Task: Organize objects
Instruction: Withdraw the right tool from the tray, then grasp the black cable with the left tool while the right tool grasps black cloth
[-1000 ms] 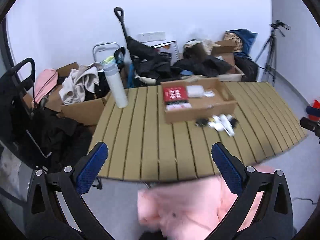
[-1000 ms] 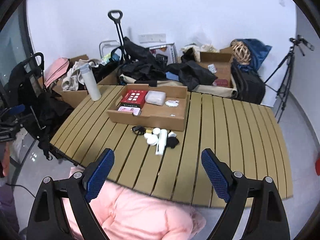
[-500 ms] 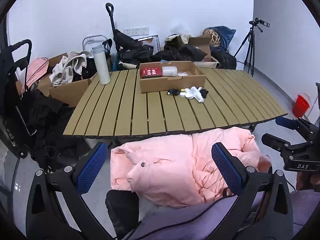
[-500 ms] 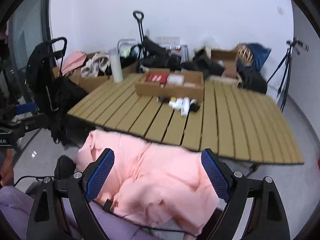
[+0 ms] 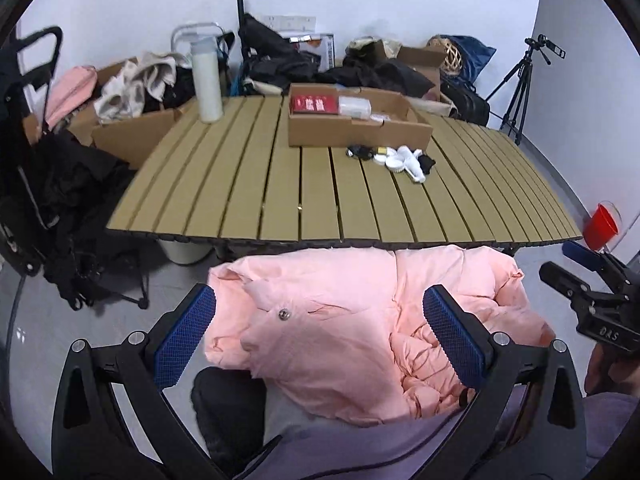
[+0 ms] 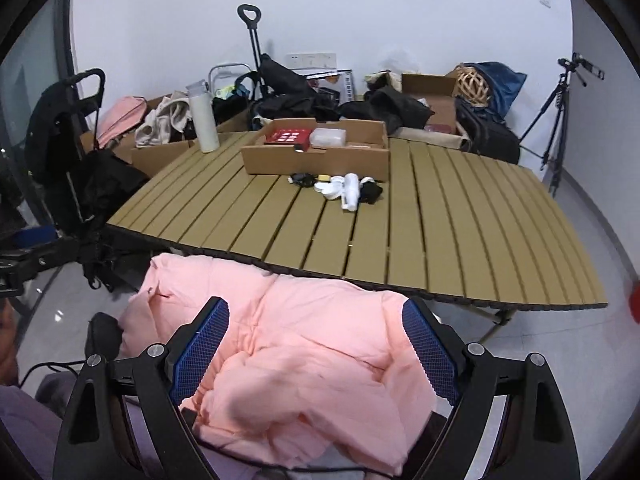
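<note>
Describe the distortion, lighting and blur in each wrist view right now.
Left wrist view: fisheye bends the slatted table edges into arcs inside a dark round border; light is even, shadows soft; the pink jacket and the small items look sharp. Right wrist view: same bowing and border; the jacket is slightly soft near the lens, the white bottle clear.

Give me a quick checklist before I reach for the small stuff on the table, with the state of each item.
1. Left gripper empty, jaws wide: ok.
2. Right gripper empty; its jaws have just been closing a little but remain apart: ok.
3. Pink jacket clear of both grippers: not ok, it lies right under them.
4. Small items loose in front of the cardboard box: ok.
5. Free room in the box: ok.
6. White bottle upright, away from the pile: ok.
</note>
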A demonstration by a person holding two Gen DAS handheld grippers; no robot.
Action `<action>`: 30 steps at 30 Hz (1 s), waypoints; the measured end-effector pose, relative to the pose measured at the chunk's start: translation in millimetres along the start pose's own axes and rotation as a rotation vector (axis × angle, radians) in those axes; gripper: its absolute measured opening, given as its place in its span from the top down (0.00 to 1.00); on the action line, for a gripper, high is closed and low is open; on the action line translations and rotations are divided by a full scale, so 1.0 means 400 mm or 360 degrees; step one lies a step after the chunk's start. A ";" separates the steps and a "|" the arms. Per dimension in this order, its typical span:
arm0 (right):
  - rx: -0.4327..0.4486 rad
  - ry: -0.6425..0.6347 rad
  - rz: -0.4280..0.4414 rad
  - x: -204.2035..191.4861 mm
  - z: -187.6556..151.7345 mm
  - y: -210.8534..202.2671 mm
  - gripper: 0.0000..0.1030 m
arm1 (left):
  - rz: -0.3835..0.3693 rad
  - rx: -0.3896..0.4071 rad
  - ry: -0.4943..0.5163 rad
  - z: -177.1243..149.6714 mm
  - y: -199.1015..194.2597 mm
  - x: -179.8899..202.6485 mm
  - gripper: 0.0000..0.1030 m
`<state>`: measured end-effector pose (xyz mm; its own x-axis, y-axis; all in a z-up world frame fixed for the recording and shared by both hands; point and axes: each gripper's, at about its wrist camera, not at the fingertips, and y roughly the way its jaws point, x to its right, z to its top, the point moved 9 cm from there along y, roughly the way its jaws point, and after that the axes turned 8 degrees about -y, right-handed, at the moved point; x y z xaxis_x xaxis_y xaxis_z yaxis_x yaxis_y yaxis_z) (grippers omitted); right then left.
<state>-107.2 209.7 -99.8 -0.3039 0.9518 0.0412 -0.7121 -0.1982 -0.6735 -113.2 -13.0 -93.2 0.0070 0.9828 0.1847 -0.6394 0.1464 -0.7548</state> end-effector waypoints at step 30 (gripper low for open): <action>-0.0223 0.0266 0.0189 0.357 0.256 0.739 0.45 | -0.0330 -0.0384 -0.0396 0.366 0.842 0.199 0.70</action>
<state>-425.9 263.0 -217.5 -0.2631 0.9516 -0.1591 -0.5793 -0.2876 -0.7627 -440.6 98.0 -240.7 -0.0882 0.8765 0.4732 -0.4451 0.3903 -0.8059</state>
